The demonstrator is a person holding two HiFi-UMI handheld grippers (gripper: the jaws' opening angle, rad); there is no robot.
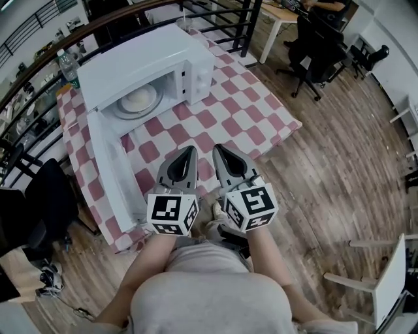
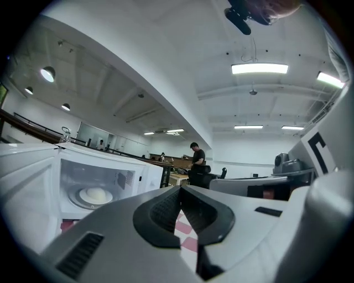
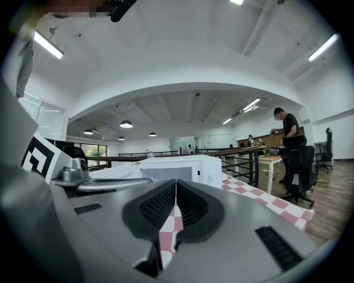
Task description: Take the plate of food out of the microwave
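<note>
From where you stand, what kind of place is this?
Probably an open office, perhaps on an upper level: office chairs at a desk, a railing along the edge, strip lights overhead.

The camera on my head looks steeply down onto the checked cloth [image 1: 222, 111], with the microwave [image 1: 147, 72] farther off at upper left and my left gripper [image 1: 189, 151] and right gripper [image 1: 219, 150] close below; the left gripper's camera rides low and looks level along its jaws, the microwave near at its left; the right gripper's camera faces likewise, the microwave straight ahead; all three views share microwave and cloth.
</note>
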